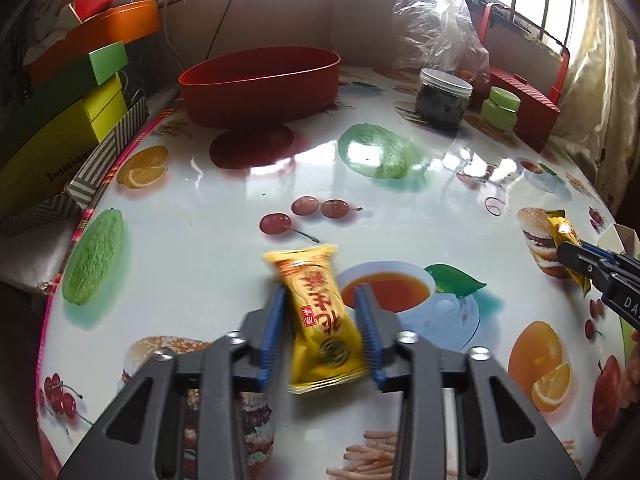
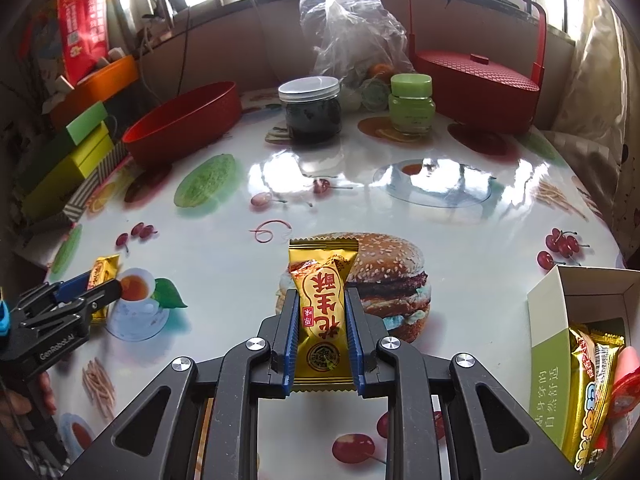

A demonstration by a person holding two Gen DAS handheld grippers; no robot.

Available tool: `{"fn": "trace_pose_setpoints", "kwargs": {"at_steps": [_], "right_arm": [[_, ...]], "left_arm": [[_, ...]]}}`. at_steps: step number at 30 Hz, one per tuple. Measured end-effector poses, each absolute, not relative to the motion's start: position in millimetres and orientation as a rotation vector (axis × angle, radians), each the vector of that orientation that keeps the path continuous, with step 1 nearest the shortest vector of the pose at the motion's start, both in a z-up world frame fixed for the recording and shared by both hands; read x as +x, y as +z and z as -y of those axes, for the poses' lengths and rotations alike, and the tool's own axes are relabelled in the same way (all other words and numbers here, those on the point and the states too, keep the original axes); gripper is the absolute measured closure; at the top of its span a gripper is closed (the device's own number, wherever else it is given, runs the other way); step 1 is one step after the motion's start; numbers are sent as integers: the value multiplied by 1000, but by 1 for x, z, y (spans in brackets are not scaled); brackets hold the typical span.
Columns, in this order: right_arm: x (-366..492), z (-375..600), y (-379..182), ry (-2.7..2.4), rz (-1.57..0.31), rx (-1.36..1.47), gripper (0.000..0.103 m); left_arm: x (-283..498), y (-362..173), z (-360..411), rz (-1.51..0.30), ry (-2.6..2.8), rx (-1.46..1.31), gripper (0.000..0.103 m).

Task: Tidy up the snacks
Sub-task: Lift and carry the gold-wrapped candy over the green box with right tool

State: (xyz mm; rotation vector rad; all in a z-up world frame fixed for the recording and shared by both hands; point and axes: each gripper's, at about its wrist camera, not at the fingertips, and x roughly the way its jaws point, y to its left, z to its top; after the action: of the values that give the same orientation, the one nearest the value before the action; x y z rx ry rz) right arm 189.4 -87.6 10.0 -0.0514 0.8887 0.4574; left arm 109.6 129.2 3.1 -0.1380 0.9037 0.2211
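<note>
Right gripper [image 2: 322,344]: fingers clenched on a gold snack packet [image 2: 321,312], held upright in the lower centre of the right wrist view, over the burger print on the desk [image 2: 360,208]. Left gripper [image 1: 322,320]: a yellow snack packet [image 1: 320,320] stands between the fingers; a gap shows on the right side and the packet is blurred, so a firm grasp is not confirmed. At lower right, an open white-and-green box [image 2: 548,340] already contains several packets. The red oval tub [image 2: 184,124] at upper left shows nothing inside. Judgement: sorting is under way; both packets remain to be stowed.
</note>
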Motion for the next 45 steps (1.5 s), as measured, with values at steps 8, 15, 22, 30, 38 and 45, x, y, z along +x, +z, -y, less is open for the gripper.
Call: {"fn": "trace_pose_setpoints", "kwargs": {"at_steps": [8,15,22,30,38,45], "right_arm": [[185,92,13,446,-884,-47,83],[175,97,19,440,-868,-37,83],[163,104,31,434,-842,-23,83],[150,121,45,406,-817,1,83],[138,144,55,369,-794,21,83],[129,167,61,325,-786,36,83]], "left_arm": [[106,5,-131,-897,222,-131,80],[97,16,-124,-868,180,-142,80],[88,32,-108,-838,124,-146,80],[86,46,-84,-819,53,-133,80],[87,57,-55,-804,-26,-125,80],[89,65,-23,-799,-107,-103,80]]}}
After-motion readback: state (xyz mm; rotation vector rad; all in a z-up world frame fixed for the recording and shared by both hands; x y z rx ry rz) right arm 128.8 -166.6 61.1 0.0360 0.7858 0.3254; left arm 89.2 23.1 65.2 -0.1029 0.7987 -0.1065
